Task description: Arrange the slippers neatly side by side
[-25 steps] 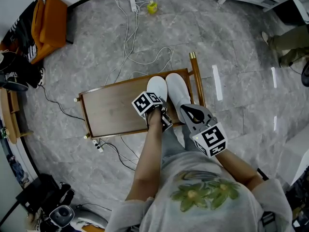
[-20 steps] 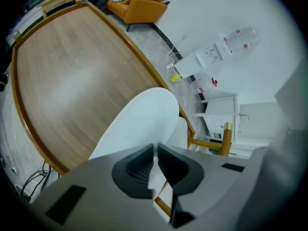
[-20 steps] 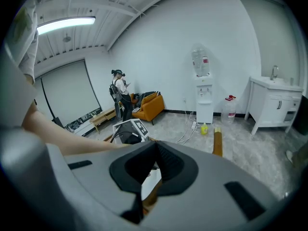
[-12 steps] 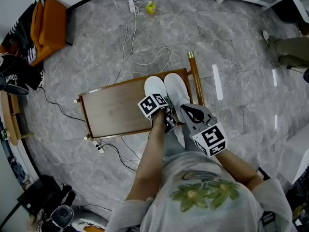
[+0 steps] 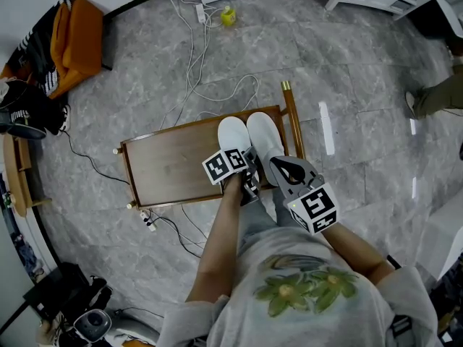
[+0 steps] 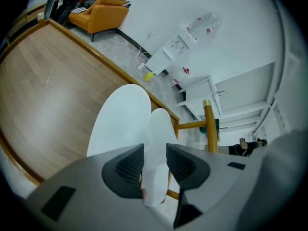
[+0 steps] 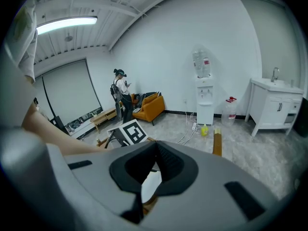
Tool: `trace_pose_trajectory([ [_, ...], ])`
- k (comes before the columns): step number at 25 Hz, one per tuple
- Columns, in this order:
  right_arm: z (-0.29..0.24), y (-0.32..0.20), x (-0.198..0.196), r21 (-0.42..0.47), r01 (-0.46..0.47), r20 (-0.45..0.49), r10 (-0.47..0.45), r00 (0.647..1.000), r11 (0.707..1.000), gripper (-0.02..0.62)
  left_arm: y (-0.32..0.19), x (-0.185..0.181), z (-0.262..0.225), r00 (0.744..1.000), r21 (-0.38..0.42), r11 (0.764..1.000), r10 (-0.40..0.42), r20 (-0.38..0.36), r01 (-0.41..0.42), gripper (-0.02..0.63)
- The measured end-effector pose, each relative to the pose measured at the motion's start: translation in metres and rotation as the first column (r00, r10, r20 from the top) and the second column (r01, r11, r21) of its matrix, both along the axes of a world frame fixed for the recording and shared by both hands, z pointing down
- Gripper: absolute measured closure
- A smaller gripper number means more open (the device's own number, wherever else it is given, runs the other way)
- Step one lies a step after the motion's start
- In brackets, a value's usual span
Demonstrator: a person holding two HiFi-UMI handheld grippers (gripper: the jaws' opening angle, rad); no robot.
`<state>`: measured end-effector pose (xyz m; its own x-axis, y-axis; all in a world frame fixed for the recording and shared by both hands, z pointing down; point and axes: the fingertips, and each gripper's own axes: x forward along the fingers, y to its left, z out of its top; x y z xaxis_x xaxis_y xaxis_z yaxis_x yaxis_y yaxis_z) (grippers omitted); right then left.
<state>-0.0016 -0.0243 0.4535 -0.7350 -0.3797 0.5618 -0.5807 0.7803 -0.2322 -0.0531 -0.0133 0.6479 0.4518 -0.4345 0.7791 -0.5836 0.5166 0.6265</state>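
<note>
the left claw [image 6: 155,154] is opening, letting go: the heel of a white slipper [image 6: 160,129] stands between its pads, but they do not pinch it. the right claw [image 7: 155,150] is clenched on nothing and hangs above the near edge of the table [image 5: 163,166]. the other slipper [image 6: 122,121] lies touching the first. both point their toes toward the far edge at the table's right end, heels at the near edge. the arranging looks nearly done: the pair sits side by side and parallel. what seems left is drawing the left claw clear without nudging the heel, and perhaps squaring the heels.
</note>
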Motion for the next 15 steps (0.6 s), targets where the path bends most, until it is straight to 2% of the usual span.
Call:
trace_pose_trajectory([
  [4, -0.007, 0.001, -0.002, 0.009, 0.008, 0.008, -0.008, 1.0, 1.0, 0.589, 0.003, -0.006, -0.024, 0.995, 0.073, 0.994, 0.073, 0.074, -0.078, 0.451],
  [7, -0.01, 0.001, -0.004, 0.016, 0.016, 0.012, -0.016, 1.0, 1.0, 0.589, 0.007, -0.01, -0.044, 0.979, 0.119, 0.981, 0.132, 0.157, -0.152, 0.446],
  [15, -0.013, 0.002, 0.0, 0.026, 0.034, 0.013, -0.035, 0.999, 0.999, 0.589, 0.023, -0.011, -0.077, 0.898, 0.179, 0.928, 0.244, 0.367, -0.326, 0.443],
])
